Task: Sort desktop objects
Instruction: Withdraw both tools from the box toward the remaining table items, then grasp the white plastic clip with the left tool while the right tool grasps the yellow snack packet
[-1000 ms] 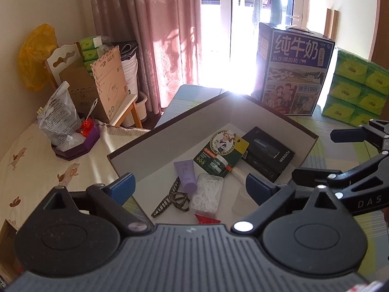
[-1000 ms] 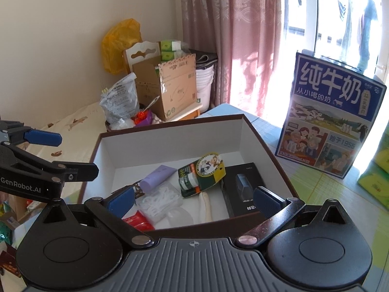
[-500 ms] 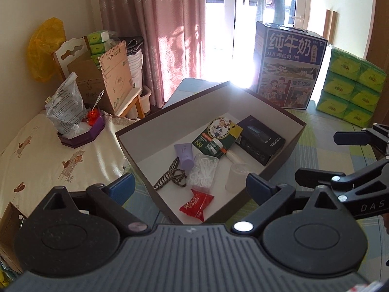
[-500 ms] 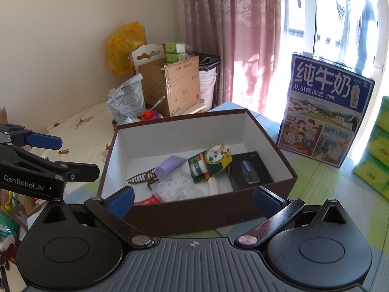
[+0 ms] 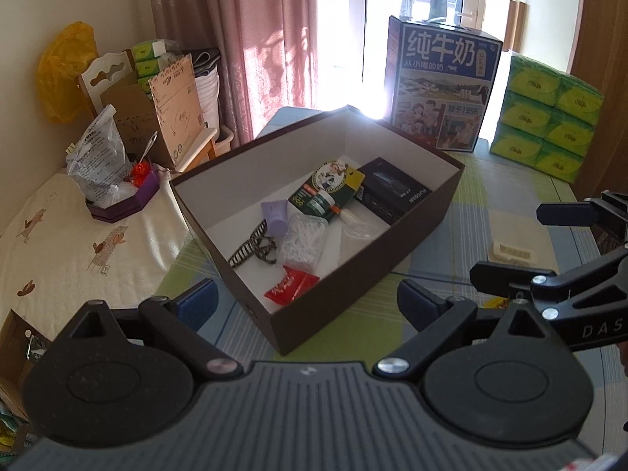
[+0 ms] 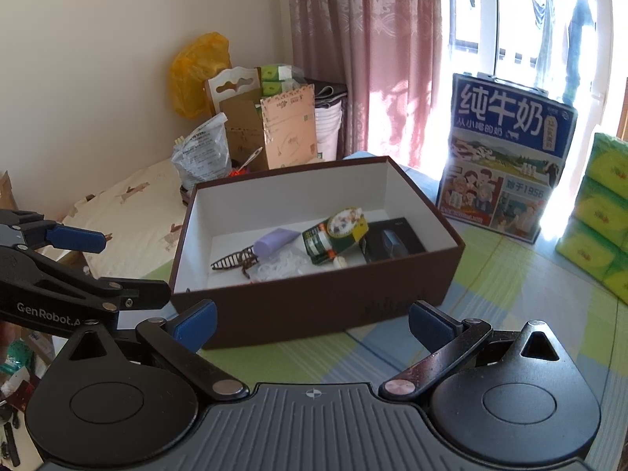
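A brown box (image 5: 345,290) (image 6: 314,306) with a white inside stands on the table. In it lie a purple tube (image 5: 274,212), a green packet (image 5: 325,192), a black box (image 5: 392,192), a clear case of white picks (image 5: 304,239), a striped hair clip (image 5: 253,247) and a red candy wrapper (image 5: 290,284). My left gripper (image 5: 306,302) is open and empty, near the box's front corner. My right gripper (image 6: 310,322) is open and empty, in front of the box's long side. Each gripper shows at the edge of the other's view.
A blue milk carton (image 5: 439,86) stands behind the box. Green tissue packs (image 5: 545,117) are stacked at the right. A small cream object (image 5: 510,251) lies on the striped tablecloth to the right of the box. A purple tray with a plastic bag (image 5: 117,196) sits on the left.
Both grippers have drawn back from above the box, so the whole box and more of the table now show. Both stay open and empty.
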Tool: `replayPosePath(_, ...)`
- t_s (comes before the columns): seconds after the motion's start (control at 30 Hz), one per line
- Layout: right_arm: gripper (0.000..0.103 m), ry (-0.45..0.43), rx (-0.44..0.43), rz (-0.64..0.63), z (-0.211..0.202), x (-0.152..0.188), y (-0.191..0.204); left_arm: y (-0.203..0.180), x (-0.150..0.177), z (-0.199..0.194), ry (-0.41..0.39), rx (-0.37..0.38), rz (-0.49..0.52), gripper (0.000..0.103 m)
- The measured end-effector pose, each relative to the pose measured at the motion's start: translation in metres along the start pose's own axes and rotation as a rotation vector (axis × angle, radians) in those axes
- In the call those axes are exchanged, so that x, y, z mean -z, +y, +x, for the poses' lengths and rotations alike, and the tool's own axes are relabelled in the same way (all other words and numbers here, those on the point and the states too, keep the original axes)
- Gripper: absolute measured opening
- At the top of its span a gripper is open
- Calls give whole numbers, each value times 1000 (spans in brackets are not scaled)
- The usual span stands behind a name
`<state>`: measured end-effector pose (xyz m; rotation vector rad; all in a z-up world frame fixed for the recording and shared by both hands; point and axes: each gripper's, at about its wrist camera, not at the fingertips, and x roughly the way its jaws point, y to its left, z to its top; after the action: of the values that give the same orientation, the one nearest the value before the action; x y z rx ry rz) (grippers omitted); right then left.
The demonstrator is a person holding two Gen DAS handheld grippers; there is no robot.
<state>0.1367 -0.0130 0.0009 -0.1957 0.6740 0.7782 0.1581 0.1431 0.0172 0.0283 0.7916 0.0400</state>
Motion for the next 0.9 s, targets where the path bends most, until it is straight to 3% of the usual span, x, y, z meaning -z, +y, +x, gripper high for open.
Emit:
replayPosePath(0.63,101,59,61,15,-31,54,0,-29,43,-10,57,11,6,96)
replayPosePath(0.9,101,139,118,38,-41,99,-9,-44,67,0,122,35,28,96)
